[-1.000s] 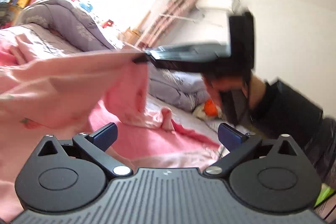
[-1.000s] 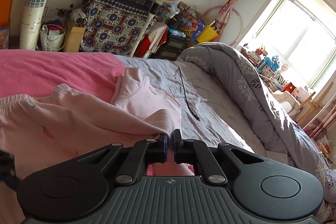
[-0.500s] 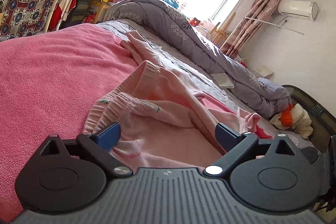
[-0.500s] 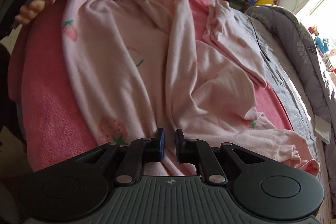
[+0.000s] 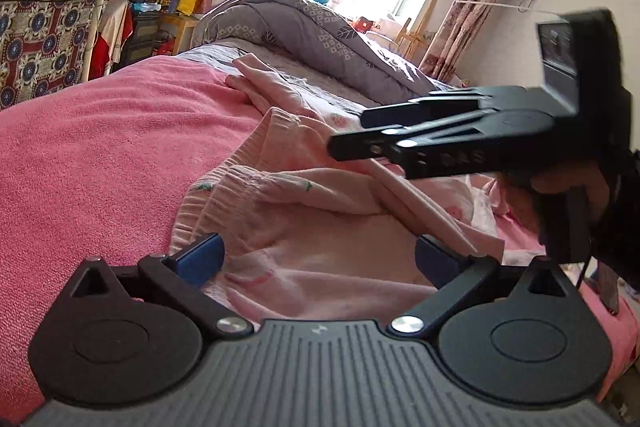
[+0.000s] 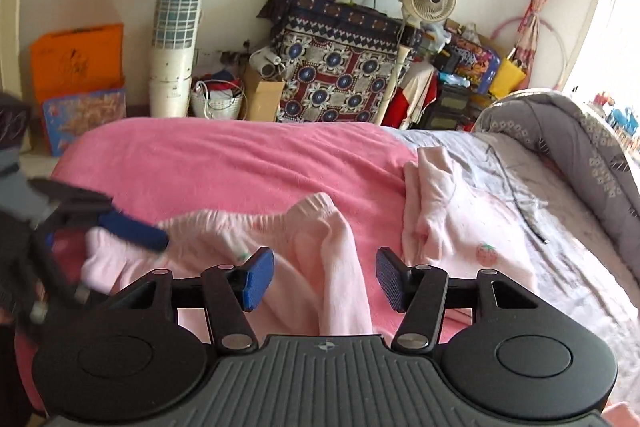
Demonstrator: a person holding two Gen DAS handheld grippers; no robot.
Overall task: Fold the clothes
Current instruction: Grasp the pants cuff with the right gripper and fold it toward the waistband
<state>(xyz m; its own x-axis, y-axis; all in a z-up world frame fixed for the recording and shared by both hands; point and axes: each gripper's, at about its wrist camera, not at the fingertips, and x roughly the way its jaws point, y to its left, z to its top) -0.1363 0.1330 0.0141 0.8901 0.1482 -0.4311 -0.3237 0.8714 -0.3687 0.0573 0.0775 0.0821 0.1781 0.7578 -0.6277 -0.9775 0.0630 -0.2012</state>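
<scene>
1. The pink pajama pants (image 6: 320,247) are lying crumpled on the pink blanket (image 6: 224,163), waistband bunched up, 1 leg flopped toward me. A second pale pink piece with a strawberry print (image 6: 472,227) sits just beside them, half on the grey sheet (image 6: 520,171).

2. My right gripper (image 6: 325,279) has just been opening and its jaws now stand apart. The leg fabric lies in the gap between them, but the pads aren't pressing on it, so I'm holding nothing on that side.

3. My left gripper (image 5: 318,259) is wide open too, hanging low over the waistband end. Cloth sits under and between the fingers, nothing pinched. From the right wrist view it comes in at the left edge, over the waistband corner.

4. What could go wrong, my guess:
- The pants aren't flat. If I fold now, the twisted leg and bunched waistband get locked in as a lumpy fold.
- Pink on pink on pink. A deep pinch could easily grab the blanket too and drag it along.
- The strawberry piece is so close that a sloppy grab could catch both garments.
- Both grippers are crowded over the same patch, so they might bump each other.
</scene>
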